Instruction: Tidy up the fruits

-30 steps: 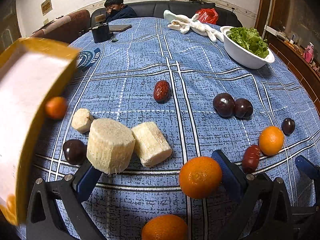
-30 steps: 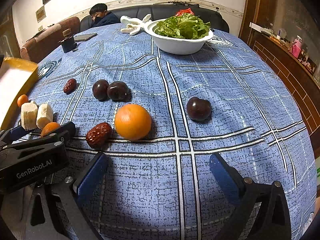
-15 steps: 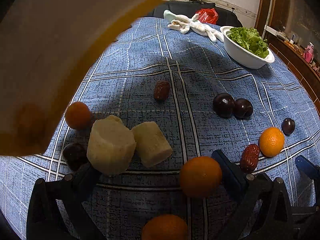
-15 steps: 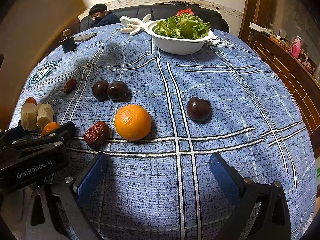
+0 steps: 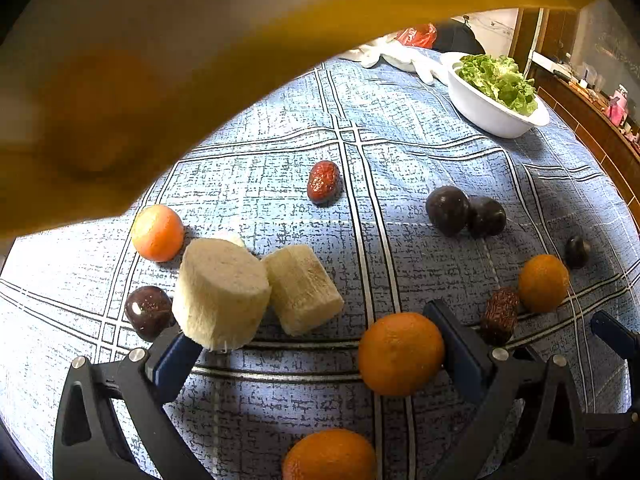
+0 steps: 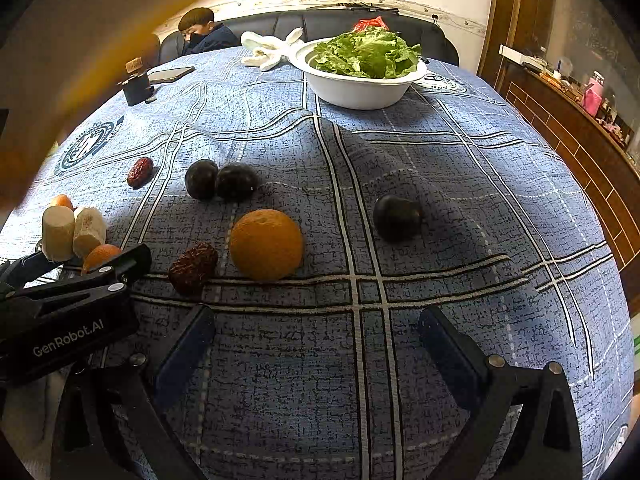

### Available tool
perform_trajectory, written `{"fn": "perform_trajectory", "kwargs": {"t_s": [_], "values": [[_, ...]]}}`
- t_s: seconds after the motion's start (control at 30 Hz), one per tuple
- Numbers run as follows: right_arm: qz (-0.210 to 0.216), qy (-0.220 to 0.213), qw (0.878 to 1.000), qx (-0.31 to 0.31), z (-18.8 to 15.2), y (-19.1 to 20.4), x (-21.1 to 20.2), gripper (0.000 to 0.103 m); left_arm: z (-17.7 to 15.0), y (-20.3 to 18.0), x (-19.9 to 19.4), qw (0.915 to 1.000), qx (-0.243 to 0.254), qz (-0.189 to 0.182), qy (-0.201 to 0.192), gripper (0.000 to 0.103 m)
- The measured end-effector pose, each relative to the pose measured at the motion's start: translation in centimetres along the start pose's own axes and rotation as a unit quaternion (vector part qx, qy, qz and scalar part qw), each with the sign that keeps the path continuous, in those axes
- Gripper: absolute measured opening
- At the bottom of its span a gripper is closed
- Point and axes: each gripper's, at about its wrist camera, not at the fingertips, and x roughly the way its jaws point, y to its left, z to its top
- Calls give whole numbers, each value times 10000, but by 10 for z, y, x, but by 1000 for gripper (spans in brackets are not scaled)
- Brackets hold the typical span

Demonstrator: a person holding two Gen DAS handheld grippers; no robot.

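Fruit lies scattered on the blue checked tablecloth. My left gripper is open; a large orange sits on the cloth between its fingers, close against the right one. Ahead of its left finger are two pale sugarcane chunks, a dark plum and a small orange. Another orange lies below the gripper. My right gripper is open with nothing between its fingers. Just beyond it lie an orange, a red date and a plum.
A blurred yellow-rimmed tray hangs over the table's left side, hiding the far left. Two plums and a date lie mid-table. A white bowl of lettuce, white gloves, a phone and a seated person are at the back.
The yellow tray has swung up from the left edge and now covers the top left of both views. The small orange rolled right onto the cloth. Both grippers stayed put.
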Motion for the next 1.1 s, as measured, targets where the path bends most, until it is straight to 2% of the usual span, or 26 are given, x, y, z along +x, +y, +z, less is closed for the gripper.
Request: {"fn": "perform_trajectory", "kwargs": {"t_s": [1.1], "values": [[1,14,10000,5,0,0,0,103,0,2,0,10000,1,-1,8,103]]}}
